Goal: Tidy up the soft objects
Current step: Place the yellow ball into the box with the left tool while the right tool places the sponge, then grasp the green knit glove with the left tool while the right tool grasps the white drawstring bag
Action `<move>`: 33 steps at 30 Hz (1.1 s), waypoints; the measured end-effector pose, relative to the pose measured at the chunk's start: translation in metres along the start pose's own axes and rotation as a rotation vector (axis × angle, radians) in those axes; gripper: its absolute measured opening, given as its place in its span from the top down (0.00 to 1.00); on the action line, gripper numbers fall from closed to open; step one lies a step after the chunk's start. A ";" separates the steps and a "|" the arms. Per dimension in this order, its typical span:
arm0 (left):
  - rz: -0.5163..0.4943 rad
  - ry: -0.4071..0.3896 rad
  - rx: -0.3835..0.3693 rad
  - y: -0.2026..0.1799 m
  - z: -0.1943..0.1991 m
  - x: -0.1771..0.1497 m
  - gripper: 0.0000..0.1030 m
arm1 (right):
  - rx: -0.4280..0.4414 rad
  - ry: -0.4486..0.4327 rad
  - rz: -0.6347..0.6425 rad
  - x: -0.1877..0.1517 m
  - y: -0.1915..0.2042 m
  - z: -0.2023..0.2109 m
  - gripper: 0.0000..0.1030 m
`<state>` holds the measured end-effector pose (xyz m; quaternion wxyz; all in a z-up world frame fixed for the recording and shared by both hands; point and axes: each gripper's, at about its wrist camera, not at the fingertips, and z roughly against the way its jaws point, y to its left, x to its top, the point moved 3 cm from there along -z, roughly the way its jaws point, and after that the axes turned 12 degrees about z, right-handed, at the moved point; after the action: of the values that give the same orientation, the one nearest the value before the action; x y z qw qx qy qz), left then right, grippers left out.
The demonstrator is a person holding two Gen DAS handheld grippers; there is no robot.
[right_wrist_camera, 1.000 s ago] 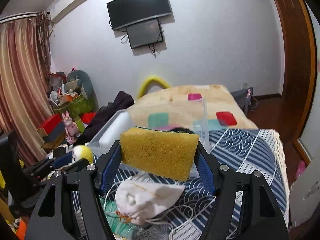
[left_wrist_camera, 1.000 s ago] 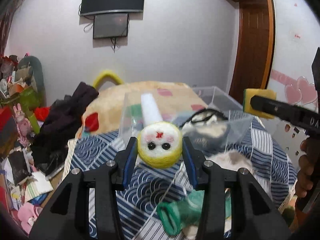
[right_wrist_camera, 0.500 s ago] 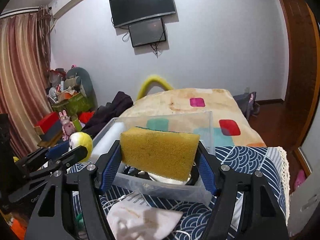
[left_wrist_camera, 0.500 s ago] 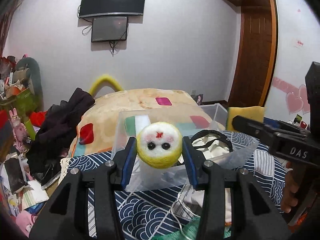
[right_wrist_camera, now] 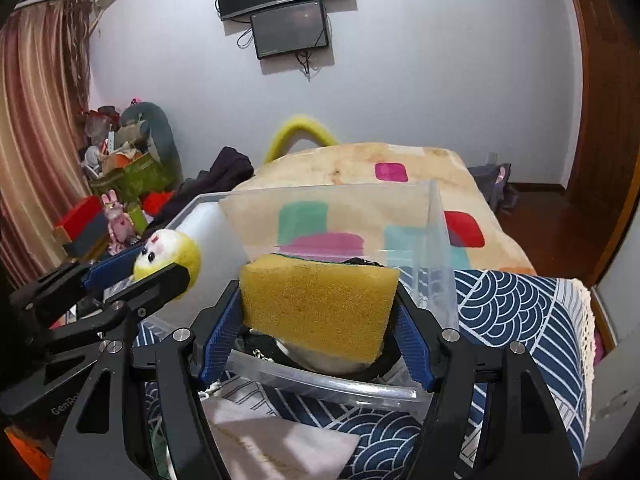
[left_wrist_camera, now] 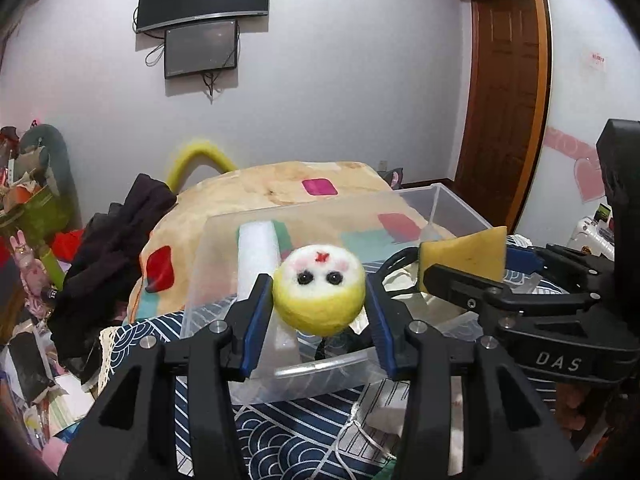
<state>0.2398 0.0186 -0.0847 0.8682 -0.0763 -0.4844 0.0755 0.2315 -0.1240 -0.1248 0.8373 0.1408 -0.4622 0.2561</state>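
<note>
My left gripper (left_wrist_camera: 319, 312) is shut on a round yellow felt ball (left_wrist_camera: 319, 289) with a white face, held above the near wall of a clear plastic bin (left_wrist_camera: 320, 368). My right gripper (right_wrist_camera: 318, 326) is shut on a yellow sponge (right_wrist_camera: 316, 312), held over the same bin (right_wrist_camera: 436, 248). The sponge (left_wrist_camera: 466, 258) and right gripper (left_wrist_camera: 472, 280) show at the right of the left wrist view. The ball (right_wrist_camera: 168, 256) and left gripper (right_wrist_camera: 154, 268) show at the left of the right wrist view. Inside the bin lie a white foam roll (left_wrist_camera: 258, 256) and a black-edged item (left_wrist_camera: 394, 268).
The bin stands on a blue wave-pattern cloth (right_wrist_camera: 516, 312) over a bed. A white drawstring pouch (right_wrist_camera: 276, 444) lies in front of the bin. Dark clothes (left_wrist_camera: 116, 248) and toy clutter (right_wrist_camera: 116, 184) are at the left. A patterned blanket (right_wrist_camera: 360, 168) lies behind.
Both grippers have moved forward and closer to the bin, each still holding its object. The bin now fills more of both views and the grippers are nearer each other.
</note>
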 end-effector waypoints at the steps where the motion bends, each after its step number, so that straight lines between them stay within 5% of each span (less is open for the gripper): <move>1: 0.007 0.002 -0.003 0.001 0.000 0.000 0.52 | 0.001 0.001 0.003 0.000 0.000 0.001 0.33; 6: 0.044 0.007 -0.008 0.010 0.004 0.000 0.40 | 0.042 -0.004 -0.012 0.001 -0.006 0.005 0.19; 12: 0.024 -0.010 0.011 0.007 0.017 0.002 0.29 | 0.069 -0.023 -0.017 0.004 -0.005 0.016 0.18; 18: -0.010 -0.043 0.052 0.007 0.041 -0.001 0.06 | 0.061 -0.057 0.005 0.008 -0.002 0.033 0.14; 25: -0.062 -0.058 0.084 0.009 0.071 -0.022 0.01 | 0.063 -0.082 0.014 -0.004 0.005 0.053 0.01; 33: -0.062 0.059 0.073 0.023 0.077 -0.068 0.01 | 0.089 0.008 0.020 -0.041 0.019 0.040 0.01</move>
<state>0.1374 0.0312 -0.1060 0.8862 -0.0317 -0.4577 0.0641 0.1749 -0.1390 -0.1384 0.8294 0.1723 -0.4483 0.2855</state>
